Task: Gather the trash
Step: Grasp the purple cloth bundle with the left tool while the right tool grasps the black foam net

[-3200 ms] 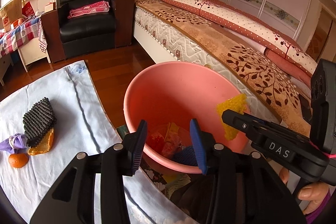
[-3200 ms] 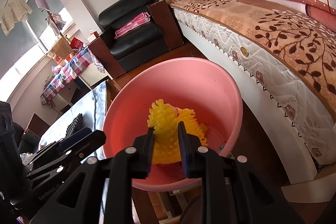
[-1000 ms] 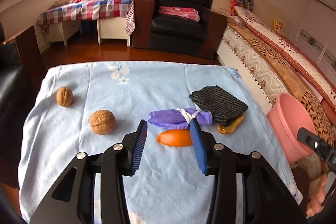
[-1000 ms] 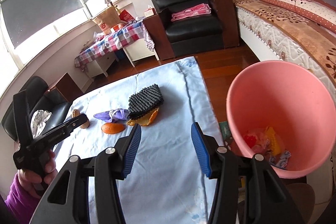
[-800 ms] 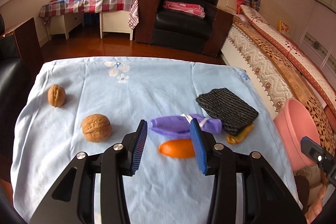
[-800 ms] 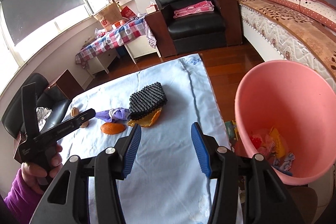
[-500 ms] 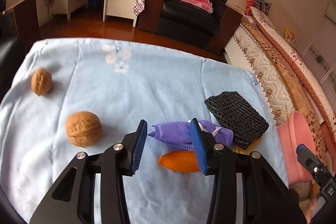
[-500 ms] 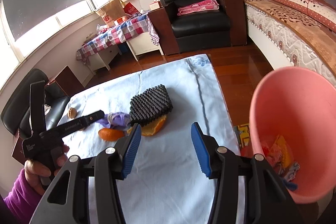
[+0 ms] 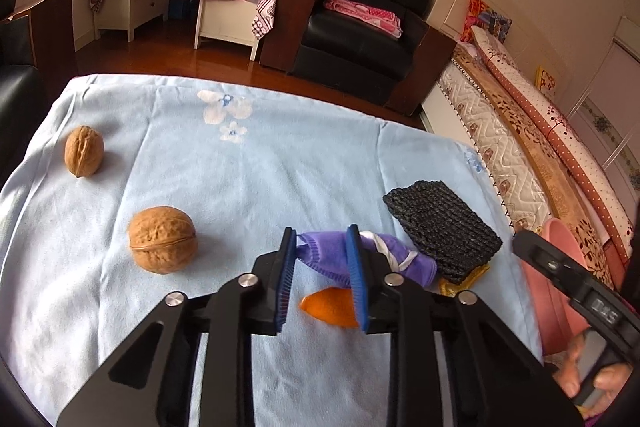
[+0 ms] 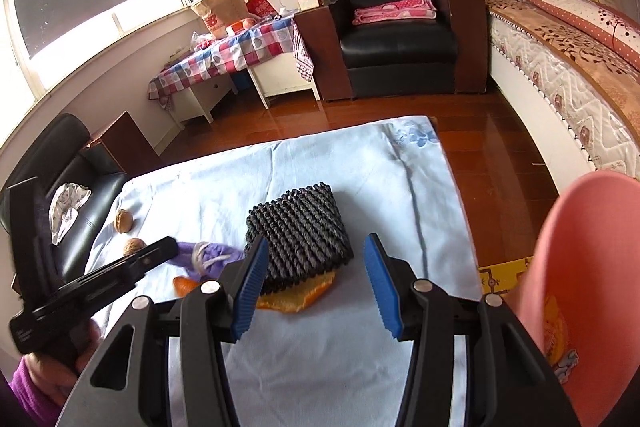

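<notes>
Nearest me, my left tongs (image 9: 320, 247) are narrowing around the near end of the purple glove (image 9: 360, 255), which is lying on the desk (image 9: 280, 163) with its blue cloth; the jaws have just been closing, the glove sits between the pads, though I cannot tell that they are pressing it yet. Just in front of the glove an orange peel (image 9: 328, 307) is resting. My right tongs (image 10: 316, 279) are standing half open and empty, lining up on the black foam net (image 10: 298, 231), which is lying on top of another orange peel (image 10: 300, 297). I am judging it best to pinch the glove low so it lifts clear. Beyond these, two walnuts (image 9: 162, 239) are sitting apart. The pink bin (image 10: 588, 267) is waiting beside the desk's right edge.
</notes>
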Demonstrator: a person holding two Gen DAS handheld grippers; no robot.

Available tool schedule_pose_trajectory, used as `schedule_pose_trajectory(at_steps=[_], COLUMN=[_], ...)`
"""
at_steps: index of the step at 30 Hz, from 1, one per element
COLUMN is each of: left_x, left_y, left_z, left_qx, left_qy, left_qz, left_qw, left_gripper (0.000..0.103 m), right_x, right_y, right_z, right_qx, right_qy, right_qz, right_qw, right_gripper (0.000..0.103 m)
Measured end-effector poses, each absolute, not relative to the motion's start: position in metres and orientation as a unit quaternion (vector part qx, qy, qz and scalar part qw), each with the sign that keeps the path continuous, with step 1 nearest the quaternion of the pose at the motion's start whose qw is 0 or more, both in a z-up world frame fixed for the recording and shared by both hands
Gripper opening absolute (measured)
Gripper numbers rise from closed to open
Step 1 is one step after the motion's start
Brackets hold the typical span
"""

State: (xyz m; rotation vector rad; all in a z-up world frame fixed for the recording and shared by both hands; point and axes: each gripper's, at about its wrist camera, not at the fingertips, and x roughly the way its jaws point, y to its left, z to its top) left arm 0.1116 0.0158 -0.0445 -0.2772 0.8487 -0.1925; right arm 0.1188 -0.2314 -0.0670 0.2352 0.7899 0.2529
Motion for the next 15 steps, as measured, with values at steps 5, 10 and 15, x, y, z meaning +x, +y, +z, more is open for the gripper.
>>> schedule_pose_trajectory(at_steps=[5, 10, 15], left_x=[0.104, 0.097, 0.088], left_y=[0.017, 0.017, 0.018], left_z=[-0.031, -0.02, -0.015], left_qx=[-0.143, -0.14, -0.138], left_qy=[0.396, 0.388, 0.383], left_qz=[-0.105, -0.114, -0.114], left_qw=[0.901, 0.904, 0.906], left_gripper=[0.022, 0.022, 0.022], right_x=[0.139, 0.156, 0.16], right_y=[-0.228, -0.225, -0.222], right_z=[-0.078, -0.089, -0.098], right_qx=[0.117, 0.116, 0.121], right_qy=[0.397, 0.414, 0.429], right_qz=[0.116, 0.103, 0.104], right_qw=[0.903, 0.897, 0.889], right_gripper=[0.049, 0.046, 0.02])
